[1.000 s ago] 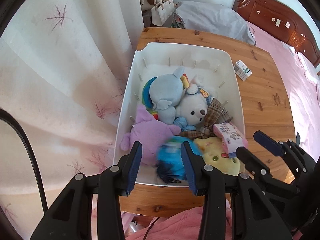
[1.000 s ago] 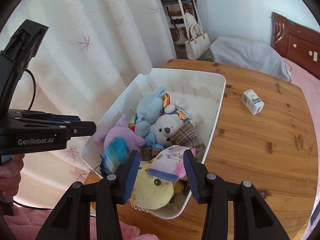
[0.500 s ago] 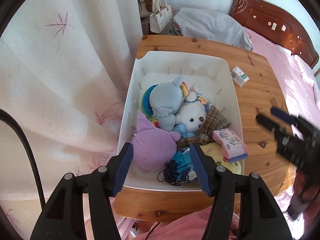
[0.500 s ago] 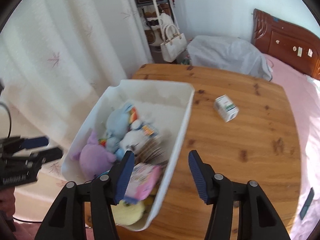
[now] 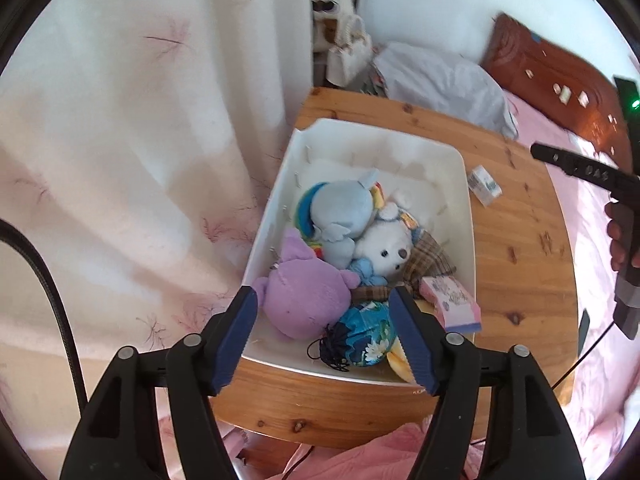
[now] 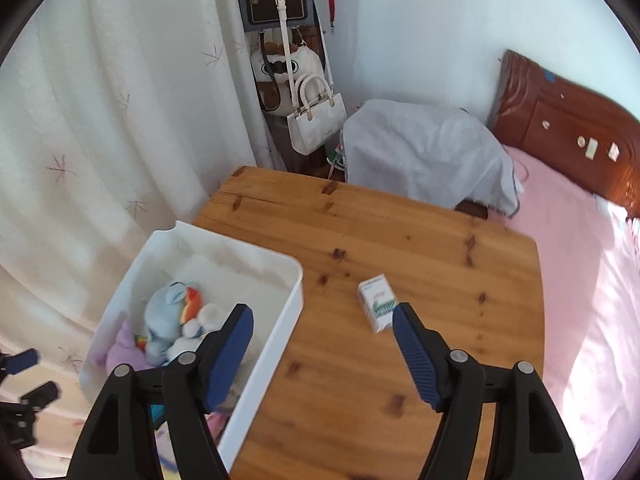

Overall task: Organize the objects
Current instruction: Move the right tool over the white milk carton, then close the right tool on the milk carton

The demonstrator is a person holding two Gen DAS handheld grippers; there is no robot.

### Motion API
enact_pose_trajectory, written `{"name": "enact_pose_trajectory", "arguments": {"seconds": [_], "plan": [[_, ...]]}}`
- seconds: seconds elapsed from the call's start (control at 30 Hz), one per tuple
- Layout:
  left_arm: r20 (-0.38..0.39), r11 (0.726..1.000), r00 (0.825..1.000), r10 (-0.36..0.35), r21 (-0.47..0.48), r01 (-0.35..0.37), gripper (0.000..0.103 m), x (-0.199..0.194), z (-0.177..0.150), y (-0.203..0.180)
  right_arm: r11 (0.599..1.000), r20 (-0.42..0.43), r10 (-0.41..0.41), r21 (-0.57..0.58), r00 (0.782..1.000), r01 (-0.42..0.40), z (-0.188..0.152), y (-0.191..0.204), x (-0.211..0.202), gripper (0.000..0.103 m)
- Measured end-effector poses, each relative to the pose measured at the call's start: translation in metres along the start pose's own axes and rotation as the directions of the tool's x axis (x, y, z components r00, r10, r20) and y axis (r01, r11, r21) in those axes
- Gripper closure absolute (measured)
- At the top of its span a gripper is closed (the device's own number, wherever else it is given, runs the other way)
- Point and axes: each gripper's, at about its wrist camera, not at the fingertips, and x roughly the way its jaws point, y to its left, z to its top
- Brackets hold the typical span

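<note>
- Left wrist view showed the white plastic bin (image 5: pixel 466 216) on the wooden table (image 5: pixel 516 236), against its curtain-side edge, holding a heap of soft toys.
- Inside lay a light blue plush pony (image 5: pixel 340 210) with a rainbow mane, a white teddy bear (image 5: pixel 386 246) touching it, a purple plush (image 5: pixel 304 300) at the near left, a plaid cloth (image 5: pixel 430 258), a pink tissue pack (image 5: pixel 452 304), a yellow plush (image 5: pixel 398 360) mostly hidden, and a blue floral drawstring pouch (image 5: pixel 366 334) at the near wall.
- A second earlier the pouch was a blur between the left fingers; it now rested in the bin, free of them.
- The left gripper (image 5: pixel 326 338) hung above the bin's near end, its jaws spread wide and holding nothing, wider than a second before.
- A small white and green box (image 6: pixel 378 302) lay on bare wood, apart from the bin, on its right.
- The right gripper (image 6: pixel 322 350) had swung from over the tissue pack, which a second earlier sat between its fingers, to the open table; its jaws stood wide apart and empty, the box just beyond its right fingertip (image 6: pixel 402 320).
- Beyond the table stood a cream floral curtain (image 6: pixel 120 120), a white handbag (image 6: pixel 316 120), a grey cover (image 6: pixel 424 152) and a bed with pink sheet (image 6: pixel 580 240).
</note>
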Motion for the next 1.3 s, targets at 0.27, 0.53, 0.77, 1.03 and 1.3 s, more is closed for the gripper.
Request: {"name": "enact_pose_trajectory", "arguments": {"seconds": [0.27, 0.53, 0.77, 1.03, 1.3], "plan": [[0.040, 0.993, 0.999, 0.015, -0.115, -0.010, 0.028, -0.004, -0.008, 0.009, 0.998, -0.036, -0.013, -0.055, 0.999, 0.011, 0.016, -0.013, 0.049, 0.028], [-0.032, 0.977, 0.998, 0.063, -0.201, -0.068, 0.028, 0.009, -0.018, 0.015, 0.997, -0.080, -0.035, -0.068, 0.996, 0.029, 0.016, -0.024, 0.110, 0.028], [-0.087, 0.969, 0.992, 0.094, -0.219, -0.111, 0.028, 0.019, -0.025, 0.019, 0.995, -0.099, -0.071, -0.077, 0.993, 0.064, 0.008, -0.036, 0.151, 0.028], [-0.130, 0.970, 0.988, 0.082, -0.217, -0.109, 0.028, 0.031, -0.021, 0.018, 0.996, -0.113, -0.087, -0.026, 0.990, 0.084, -0.004, -0.053, 0.179, 0.028], [-0.151, 0.970, 0.984, 0.092, -0.208, -0.123, 0.028, 0.037, -0.014, 0.016, 0.996, -0.124, -0.088, -0.002, 0.988, 0.088, -0.010, -0.059, 0.194, 0.044]]}}
